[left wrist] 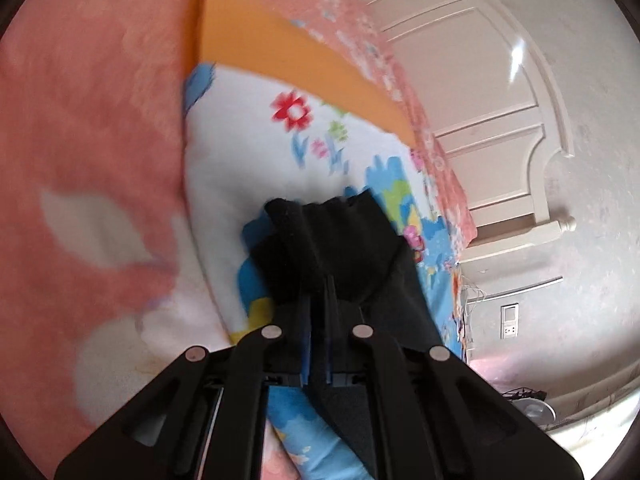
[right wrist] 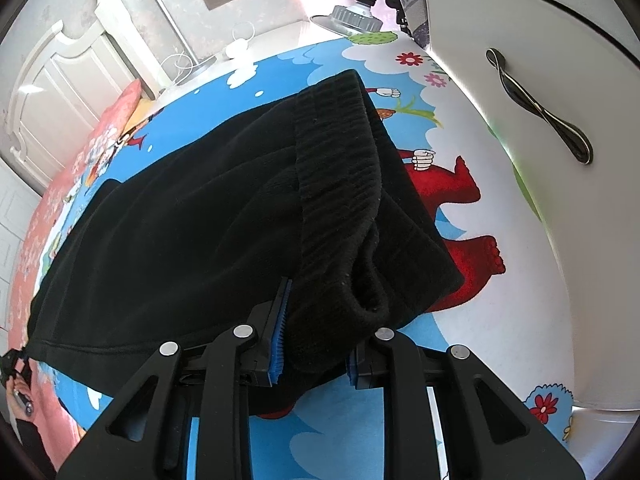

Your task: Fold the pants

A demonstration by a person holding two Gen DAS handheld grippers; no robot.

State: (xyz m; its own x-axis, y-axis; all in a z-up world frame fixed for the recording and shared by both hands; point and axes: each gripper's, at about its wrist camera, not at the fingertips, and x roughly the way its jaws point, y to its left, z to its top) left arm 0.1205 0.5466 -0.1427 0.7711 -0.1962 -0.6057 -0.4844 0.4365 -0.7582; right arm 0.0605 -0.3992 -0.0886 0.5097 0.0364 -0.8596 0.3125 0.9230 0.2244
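Holding the black pants (right wrist: 208, 216) by both ends to carry a fold across the cartoon sheet (right wrist: 460, 280).

The pants hang above the sheet, ribbed waistband (right wrist: 340, 184) bunched between the right gripper (right wrist: 316, 344) fingers, clamped on it, probably to keep the edge aligned. The left gripper (left wrist: 318, 300), nearly closed, pinches a pants end just ahead, over the flowered pillow (left wrist: 256, 152).
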